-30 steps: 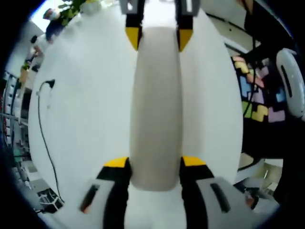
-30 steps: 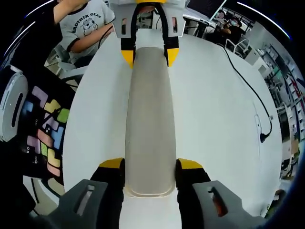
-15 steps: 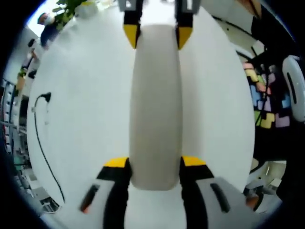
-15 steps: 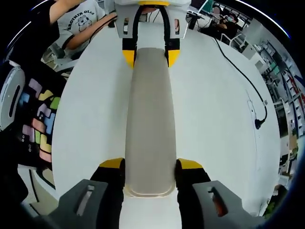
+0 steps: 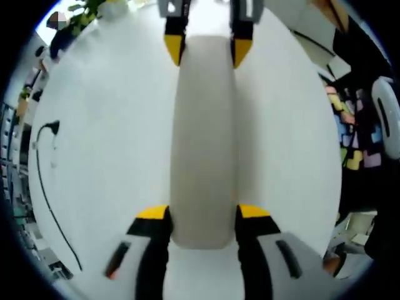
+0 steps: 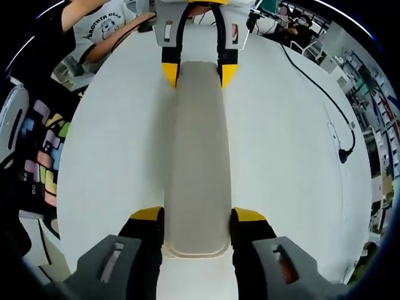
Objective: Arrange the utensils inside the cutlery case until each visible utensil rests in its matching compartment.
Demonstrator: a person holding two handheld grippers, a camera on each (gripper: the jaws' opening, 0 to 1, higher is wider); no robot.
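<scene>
Two grippers clamped on one long, pale beige, closed cutlery case (image 5: pixel 203 144), one at each short end. Left gripper (image 5: pixel 203 215) with its yellow-tipped black fingers (image 5: pixel 153 215) pressed against both long sides of the near rounded end in the left gripper view; right gripper (image 6: pixel 195 219) gripping the opposite end the same way, fingers (image 6: pixel 249 219) tight against the case walls, in the right gripper view. Case stretched lengthwise between them over the middle of the round white worktop (image 5: pixel 106 137), whether resting on it or held just above it impossible to tell. Lid shut, no utensils or compartments to be seen. Seen near the worktop's edge in both views: a thin black cable (image 6: pixel 319 87) running across the white surface. Beyond the edge: a dark mat with pastel puzzle-shaped tiles (image 6: pixel 47 156), and a person in a pale printed T-shirt (image 6: pixel 103 31) at the far side in the right gripper view.
</scene>
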